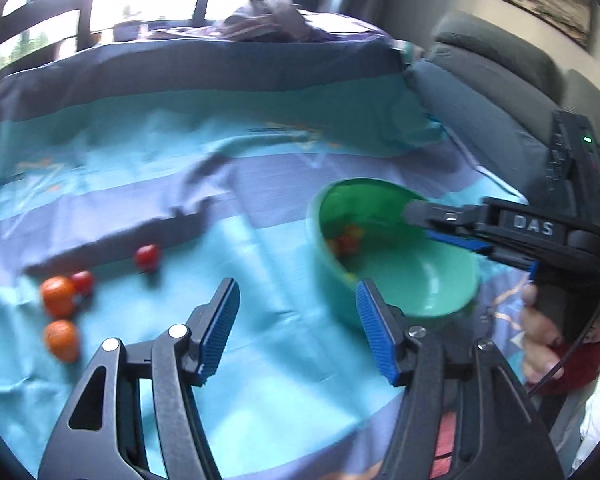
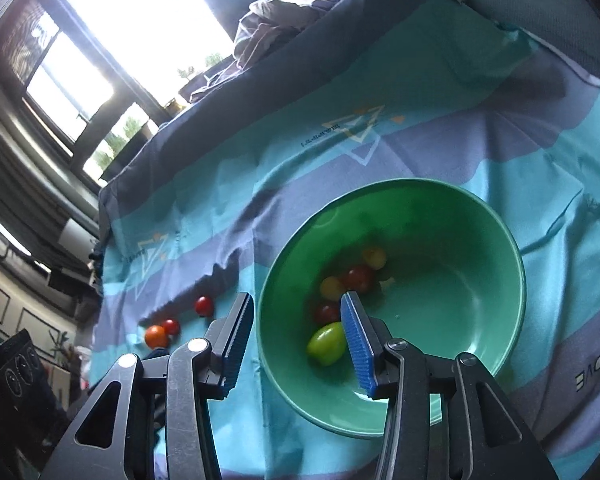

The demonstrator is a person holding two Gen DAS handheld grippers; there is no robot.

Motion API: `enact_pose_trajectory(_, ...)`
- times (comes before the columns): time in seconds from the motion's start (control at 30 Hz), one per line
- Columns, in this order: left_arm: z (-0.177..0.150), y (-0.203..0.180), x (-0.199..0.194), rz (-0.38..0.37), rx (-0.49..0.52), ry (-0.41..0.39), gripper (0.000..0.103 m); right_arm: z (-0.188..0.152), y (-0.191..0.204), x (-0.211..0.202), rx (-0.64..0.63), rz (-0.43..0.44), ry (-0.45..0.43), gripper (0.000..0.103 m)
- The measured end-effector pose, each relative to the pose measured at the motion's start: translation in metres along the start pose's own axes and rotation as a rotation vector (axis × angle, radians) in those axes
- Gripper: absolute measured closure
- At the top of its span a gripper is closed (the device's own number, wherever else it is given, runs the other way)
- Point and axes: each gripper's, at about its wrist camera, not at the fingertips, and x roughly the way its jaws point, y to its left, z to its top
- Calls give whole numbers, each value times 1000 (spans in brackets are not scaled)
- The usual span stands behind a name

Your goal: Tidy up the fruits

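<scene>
1. My left gripper point(image 1: 296, 328) sits low in view, its blue ribbed pads spread wide with nothing between them, only the striped teal and purple cloth point(image 1: 260, 380) below.
2. Round green plastic bowl point(image 1: 440, 284) is just right of my gripper; its near rim sits behind the right pad. Small red and orange fruits point(image 1: 346, 240) are inside, blurred.
3. My right gripper point(image 1: 476, 240), black and marked DAS, reaches over the bowl from the right. Can't tell its jaw state from here.
4. A hand point(image 1: 540, 344) holds that gripper's handle at the right edge.
5. On the cloth at left: two orange round fruits point(image 1: 58, 296) and two small red tomatoes point(image 1: 146, 257), well apart from the bowl.
</scene>
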Motion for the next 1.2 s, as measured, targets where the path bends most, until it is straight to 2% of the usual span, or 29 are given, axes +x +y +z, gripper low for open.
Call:
enact_pose_trajectory(0.13, -4, 50, -27, 121, -87, -7, 39, -9, 35, 7, -101, -65, -5, 56)
enact_pose_trajectory(0.3, -16, 107, -53, 230, -159, -39, 37, -25, 78, 26, -230, -129, 20, 56)
enact_pose_trajectory(0.4, -23, 137, -54, 240, -233, -47, 37, -34, 103, 39, -287, -145, 36, 56)
enact_pose_trajectory(0.5, -30, 161, -47, 212, -307, -3, 37, -43, 130, 52, -340, -143, 61, 56)
enact_pose_trajectory(0.57, -31, 172, -43, 206, -338, 10, 37, -46, 146, 64, -340, -89, 99, 56)
enact_pose_trajectory(0.67, -34, 181, -37, 217, -356, 42, 39, -47, 165, 90, -292, 47, 227, 55)
enact_pose_trajectory(0.73, -36, 183, -33, 184, -366, 57, 39, -50, 177, 111, -272, 115, 316, 55)
enact_pose_trajectory(0.8, -38, 184, -27, 158, -367, 81, 39, -56, 192, 126, -279, 129, 362, 55)
enact_pose_trajectory(1.0, -44, 188, -8, 185, -368, 128, 39, -69, 216, 174, -253, 180, 509, 55)
enact_pose_trajectory(1.2, -49, 191, 5, 200, -378, 164, 47, -84, 222, 206, -239, 202, 617, 55)
